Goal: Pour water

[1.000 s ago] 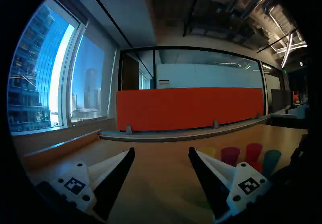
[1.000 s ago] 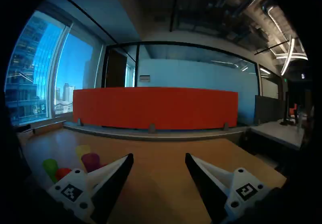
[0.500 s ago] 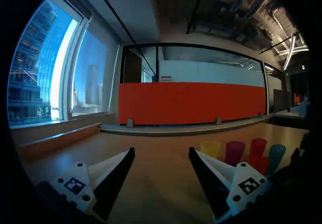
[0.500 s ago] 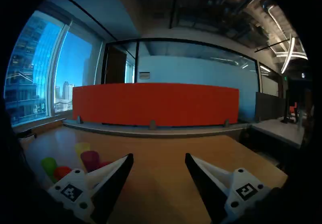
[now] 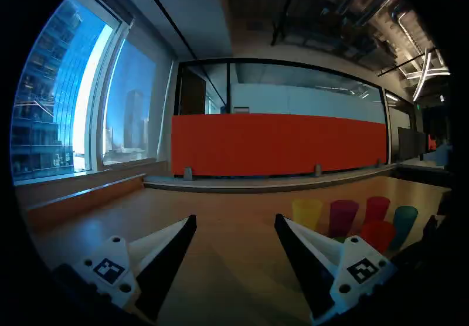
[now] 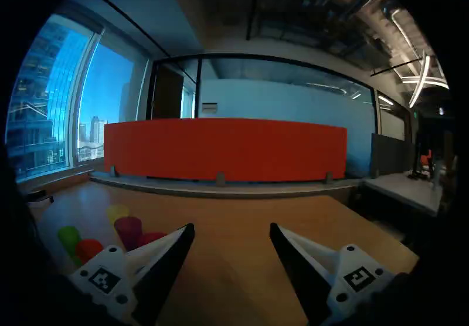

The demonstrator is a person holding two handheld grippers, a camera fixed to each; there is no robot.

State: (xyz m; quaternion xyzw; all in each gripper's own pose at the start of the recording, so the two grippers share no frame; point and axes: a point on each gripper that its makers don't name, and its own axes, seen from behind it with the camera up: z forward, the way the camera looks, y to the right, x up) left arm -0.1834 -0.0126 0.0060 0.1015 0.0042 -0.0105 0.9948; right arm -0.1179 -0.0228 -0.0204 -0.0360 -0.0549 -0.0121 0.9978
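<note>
Cups, left gripper view: five: yellow cup (image 5: 306,211), magenta cup (image 5: 343,214), red cup (image 5: 377,207), teal cup (image 5: 404,220), orange cup (image 5: 377,235).
Cups, right gripper view: five: green cup (image 6: 68,237), orange, yellow, magenta, red.
Cup colours across both views: six.
Fingers (image 5: 170,250): two on the left gripper (image 5: 234,217), two on the right gripper (image 6: 230,226); four in all.
Square markers (image 5: 109,270): one per finger, four in all.
Wooden table (image 5: 234,273): one.
Orange divider panel (image 5: 275,144): one.
Divider feet (image 6: 220,179), right gripper view: three.
Window panes (image 5: 132,115), left gripper view: two.
</note>
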